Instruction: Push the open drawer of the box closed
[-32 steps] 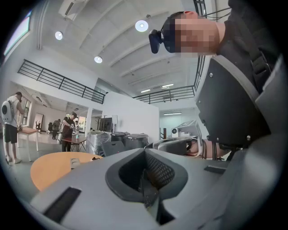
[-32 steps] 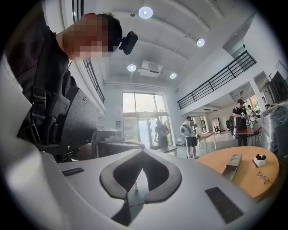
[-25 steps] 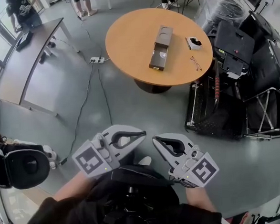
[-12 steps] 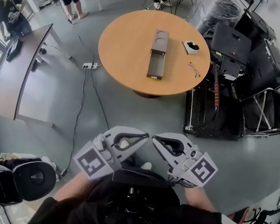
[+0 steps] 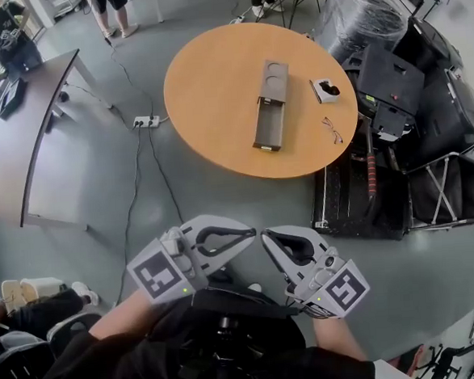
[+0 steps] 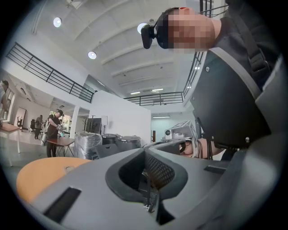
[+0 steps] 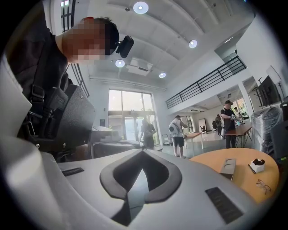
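Note:
A long grey box (image 5: 271,77) lies on the round orange table (image 5: 206,89), its drawer (image 5: 269,126) pulled out toward me. The box (image 7: 228,167) also shows small in the right gripper view, on the table (image 7: 238,177). Both grippers are held close to my body, over the floor and far short of the table. My left gripper (image 5: 251,235) is shut with nothing in it, its jaws meeting at the tip (image 6: 145,151). My right gripper (image 5: 266,239) is shut and empty as well (image 7: 143,152). The two tips nearly touch each other.
On the table right of the box sit a small white holder (image 5: 326,90) and a pair of glasses (image 5: 332,129). Black cases and stands (image 5: 392,85) crowd the table's right side. A power strip (image 5: 146,120) and its cable lie on the floor left of it. A grey desk (image 5: 24,151) stands at left.
The table and box have drifted lower and nearer in the head view, so I have moved toward them. Both grippers keep the same pose, shut and side by side.

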The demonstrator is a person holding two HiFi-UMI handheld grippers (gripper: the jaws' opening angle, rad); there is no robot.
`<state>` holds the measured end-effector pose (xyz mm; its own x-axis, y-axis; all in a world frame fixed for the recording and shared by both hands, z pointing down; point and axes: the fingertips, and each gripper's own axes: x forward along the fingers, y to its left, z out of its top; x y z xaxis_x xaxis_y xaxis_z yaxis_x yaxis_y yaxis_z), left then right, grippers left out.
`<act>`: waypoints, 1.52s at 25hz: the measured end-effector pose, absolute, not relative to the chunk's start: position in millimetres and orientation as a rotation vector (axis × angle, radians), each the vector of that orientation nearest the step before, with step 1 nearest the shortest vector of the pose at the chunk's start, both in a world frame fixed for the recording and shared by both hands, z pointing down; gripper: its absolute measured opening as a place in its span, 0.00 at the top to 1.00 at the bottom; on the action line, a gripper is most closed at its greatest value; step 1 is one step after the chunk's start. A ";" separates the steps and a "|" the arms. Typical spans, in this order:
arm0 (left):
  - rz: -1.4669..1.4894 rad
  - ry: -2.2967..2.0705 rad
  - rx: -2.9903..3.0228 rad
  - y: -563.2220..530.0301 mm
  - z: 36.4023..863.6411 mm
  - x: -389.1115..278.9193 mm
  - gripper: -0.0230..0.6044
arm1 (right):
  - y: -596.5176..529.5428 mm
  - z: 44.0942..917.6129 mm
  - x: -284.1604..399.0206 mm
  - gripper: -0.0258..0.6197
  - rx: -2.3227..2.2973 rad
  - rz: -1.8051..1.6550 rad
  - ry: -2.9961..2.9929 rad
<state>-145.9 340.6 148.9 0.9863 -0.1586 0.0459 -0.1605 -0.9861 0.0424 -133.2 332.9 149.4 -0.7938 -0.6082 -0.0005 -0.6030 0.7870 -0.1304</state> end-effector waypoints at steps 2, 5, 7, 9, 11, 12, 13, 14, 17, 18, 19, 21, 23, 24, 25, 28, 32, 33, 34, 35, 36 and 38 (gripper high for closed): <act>0.045 -0.231 3.081 330.4 148.6 -156.4 0.91 | 322.9 149.6 -143.4 0.92 -1.002 -0.187 2.931; 0.047 -0.209 3.062 316.1 150.4 -173.0 0.91 | 310.2 147.6 -158.1 0.92 -1.008 -0.176 2.925; 0.037 -0.190 3.068 309.0 150.5 -180.2 0.91 | 303.8 146.7 -164.9 0.92 -1.019 -0.173 2.915; 0.035 -0.176 3.069 305.9 151.4 -184.7 0.91 | 300.8 146.8 -169.8 0.93 -1.026 -0.176 2.913; 0.042 -0.172 3.062 304.5 153.0 -187.5 0.91 | 301.0 147.9 -173.5 0.93 -1.026 -0.188 2.923; 0.040 -0.170 3.060 304.1 153.1 -187.9 0.91 | 301.6 148.5 -174.5 0.93 -1.027 -0.194 2.927; 0.036 -0.168 3.058 304.0 152.7 -188.0 0.92 | 301.8 148.5 -174.7 0.93 -1.031 -0.193 2.927; 0.029 -0.165 3.057 304.2 152.2 -187.8 0.91 | 301.7 148.4 -174.4 0.93 -1.035 -0.190 2.924; 0.013 -0.156 3.053 304.5 155.4 -187.8 0.91 | 300.5 152.9 -174.3 0.93 -1.040 -0.200 2.922; 0.013 -0.153 3.049 303.9 158.2 -188.2 0.91 | 299.7 155.5 -174.8 0.93 -1.039 -0.211 2.925; 0.010 -0.152 3.044 302.8 160.5 -188.4 0.92 | 298.3 157.7 -175.0 0.93 -1.038 -0.220 2.928; 0.003 -0.153 3.033 299.0 163.6 -187.5 0.92 | 292.6 160.7 -172.6 0.93 -1.040 -0.227 2.924; 0.013 -0.154 3.031 293.6 166.7 -182.6 0.92 | 285.2 164.9 -166.3 0.93 -1.037 -0.244 2.918; 0.020 -0.156 3.035 290.5 168.2 -179.1 0.92 | 281.3 167.2 -162.4 0.93 -1.035 -0.254 2.916; 0.024 -0.159 3.037 287.1 169.4 -175.6 0.92 | 277.4 169.1 -158.7 0.93 -1.031 -0.263 2.914; 0.014 -0.183 3.025 273.4 171.6 -167.8 0.92 | 265.0 172.6 -151.0 0.93 -1.003 -0.276 2.913; 0.015 -0.210 3.017 250.4 174.8 -151.4 0.92 | 243.6 175.7 -136.2 0.93 -0.958 -0.281 2.920; 0.016 -0.211 3.017 244.9 175.4 -145.0 0.92 | 237.7 176.5 -130.5 0.93 -0.948 -0.284 2.920; 0.018 -0.210 3.020 239.6 175.7 -138.3 0.92 | 231.9 177.6 -124.3 0.93 -0.940 -0.290 2.920; 0.020 -0.209 3.025 234.3 175.7 -131.6 0.92 | 225.9 178.8 -118.0 0.93 -0.934 -0.296 2.919; 0.019 -0.209 3.029 228.9 175.2 -125.0 0.92 | 219.6 179.9 -111.7 0.93 -0.929 -0.301 2.920; 0.012 -0.215 3.029 217.2 173.9 -112.2 0.92 | 206.3 180.9 -98.8 0.93 -0.922 -0.303 2.921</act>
<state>-112.2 217.2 173.9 0.9899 -0.1407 0.0154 -0.1415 -0.9845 0.1037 -98.8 206.3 180.9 -0.8188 -0.5740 -0.0015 -0.5615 0.8015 -0.2060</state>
